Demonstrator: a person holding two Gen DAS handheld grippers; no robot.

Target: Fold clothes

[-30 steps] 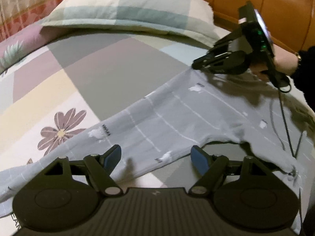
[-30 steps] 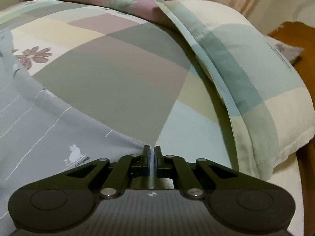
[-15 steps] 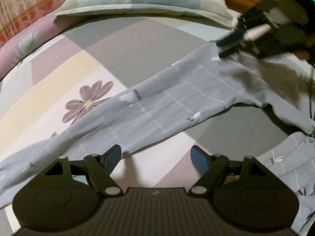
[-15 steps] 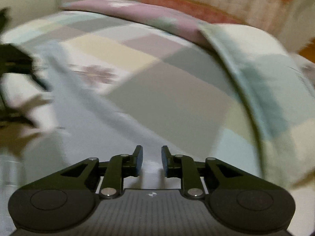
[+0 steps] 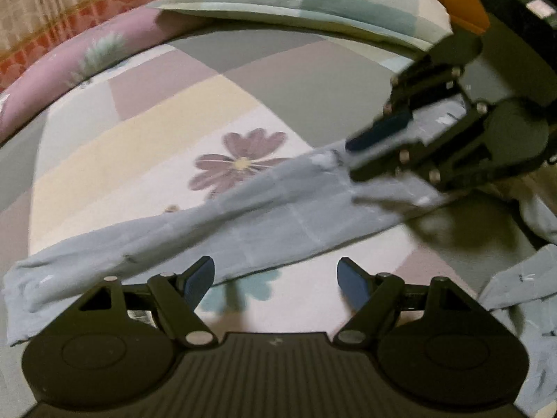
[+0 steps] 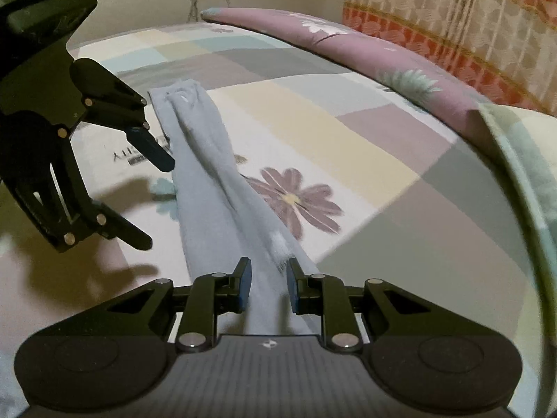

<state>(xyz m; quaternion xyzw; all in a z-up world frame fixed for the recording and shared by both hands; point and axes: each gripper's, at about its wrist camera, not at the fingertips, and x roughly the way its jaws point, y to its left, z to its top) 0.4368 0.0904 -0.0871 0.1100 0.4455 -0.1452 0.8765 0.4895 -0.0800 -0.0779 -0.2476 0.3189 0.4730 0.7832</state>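
Item: grey garment (image 5: 243, 223), a long narrow leg or sleeve with thin pale lines and small white prints; which of the two cannot be told. It lies stretched across the bed (image 5: 139, 132), on a patchwork sheet with a purple flower print (image 5: 240, 165). More of the same grey cloth lies bunched to the right of the left fingers.

Left gripper (image 5: 275, 284): fingers spread wide, holding nothing. The strip passes just ahead of the fingertips, with the cuff end out to their left.

Right gripper (image 6: 266, 285): fingers partly open, with a narrow gap. The strip runs between them and on ahead toward its far end. Whether the pads touch the cloth cannot be told; they do not look clamped on it.

Other: checked pillow (image 5: 306, 3) well beyond the fingers; pink quilt roll (image 6: 348, 45) along the bed's far side.

Step, as judged: taking hold of the strip at two spaced places in order to fold it. Whether this fold comes early or late in the job the scene does not settle.

Handling notes:
- The cloth is thin and limp, so pinch both layers, not only the top one.
- Close the right fingers squarely across the full width of the strip.
- Bring the left fingers down near the cuff end, with the edges lined up.
- Keep light tension between the two grips to avoid twisting.
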